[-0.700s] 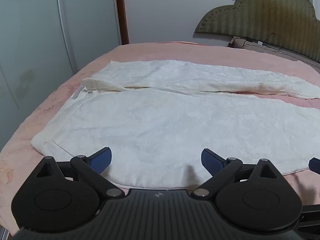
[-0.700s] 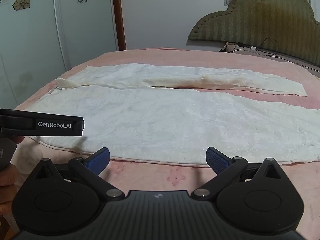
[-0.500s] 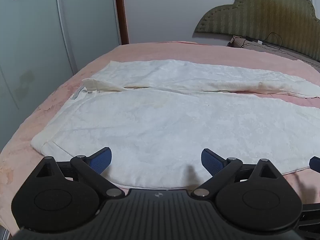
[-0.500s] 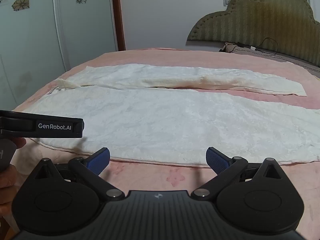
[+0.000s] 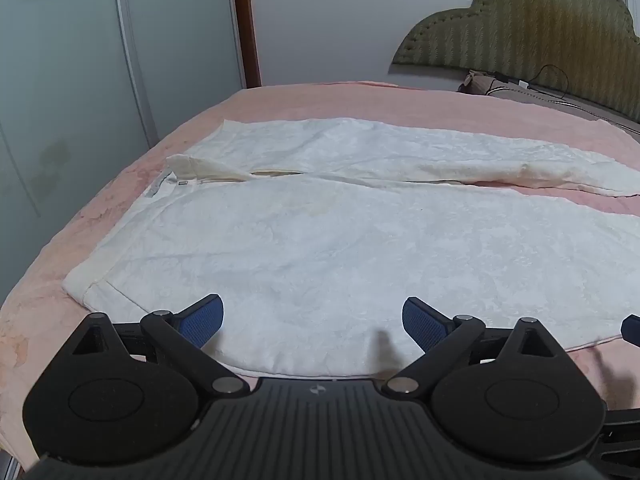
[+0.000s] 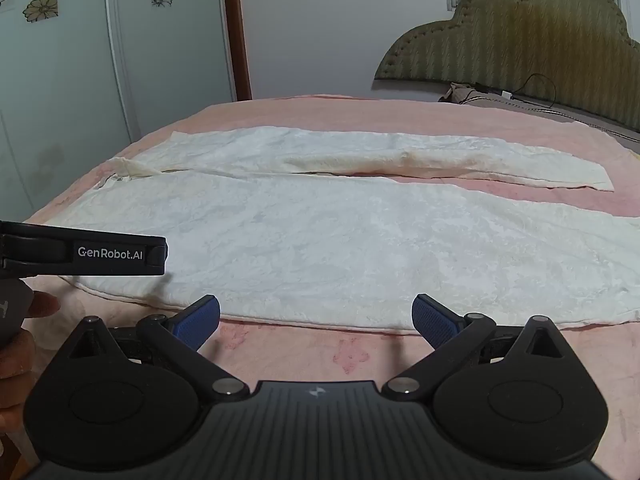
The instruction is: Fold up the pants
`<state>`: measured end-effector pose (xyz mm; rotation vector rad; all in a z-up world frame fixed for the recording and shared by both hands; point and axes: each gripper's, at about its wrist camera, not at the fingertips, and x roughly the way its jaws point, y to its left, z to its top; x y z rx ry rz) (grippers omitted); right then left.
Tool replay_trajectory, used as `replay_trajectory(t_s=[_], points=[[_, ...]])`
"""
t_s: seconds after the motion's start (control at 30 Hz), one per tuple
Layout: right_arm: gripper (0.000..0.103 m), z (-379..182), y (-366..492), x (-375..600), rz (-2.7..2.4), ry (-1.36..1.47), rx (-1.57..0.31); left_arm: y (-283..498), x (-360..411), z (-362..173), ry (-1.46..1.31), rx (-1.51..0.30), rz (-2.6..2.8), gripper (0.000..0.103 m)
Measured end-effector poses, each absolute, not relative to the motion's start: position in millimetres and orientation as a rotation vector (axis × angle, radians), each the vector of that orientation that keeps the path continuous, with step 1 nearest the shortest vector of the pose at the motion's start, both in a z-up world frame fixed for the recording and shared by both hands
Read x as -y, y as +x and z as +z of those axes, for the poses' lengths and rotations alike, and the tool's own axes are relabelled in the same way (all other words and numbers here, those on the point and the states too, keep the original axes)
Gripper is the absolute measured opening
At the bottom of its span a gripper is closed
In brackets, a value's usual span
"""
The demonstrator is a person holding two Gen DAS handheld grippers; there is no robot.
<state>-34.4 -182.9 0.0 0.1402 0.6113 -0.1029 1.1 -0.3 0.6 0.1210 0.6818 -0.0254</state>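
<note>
Pants (image 5: 340, 240) flat on bed (image 5: 320, 96), jaws apart

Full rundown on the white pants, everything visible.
The white pants lie flat and unfolded on the pink bedspread, waist to the left, legs running right and splayed apart, pink showing between them. The fabric looks thin with a faint embossed pattern, yellowish along the far leg's inner edge. A waistband flap is turned over by the fly, with a small label beside it. Both tools are open near the near hem, gripping nothing; contact cannot be told.
</note>
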Motion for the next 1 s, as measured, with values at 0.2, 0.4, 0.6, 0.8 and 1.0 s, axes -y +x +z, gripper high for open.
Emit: replay_trajectory(t_s=[0.2,0.4,0.6,0.8,1.0], points=[[0.103,-0.7,-33.0,181.1,-0.104,0.141,-0.612,1.5,-0.5,0.1,0.122,-0.681,-0.025,0.098],[0.103,-2.4,-31.7,180.7,-0.105,0.146,-0.615,2.8,-1.9,-0.9,0.131,-0.676,-0.016,0.098],[0.103,-2.5,-32.5,180.6,-0.102,0.149,-0.615,4.2,-1.6,-2.3,0.136,-0.681,-0.013,0.098],[0.103,-3.4,-33.2,181.0,-0.093,0.154,-0.616,5.3,-2.2,-3.2,0.140,-0.680,-0.012,0.098],[0.103,-3.9,-33.7,179.9,-0.084,0.155,-0.617,3.9,-1.3,-4.5,0.145,-0.679,-0.010,0.098]])
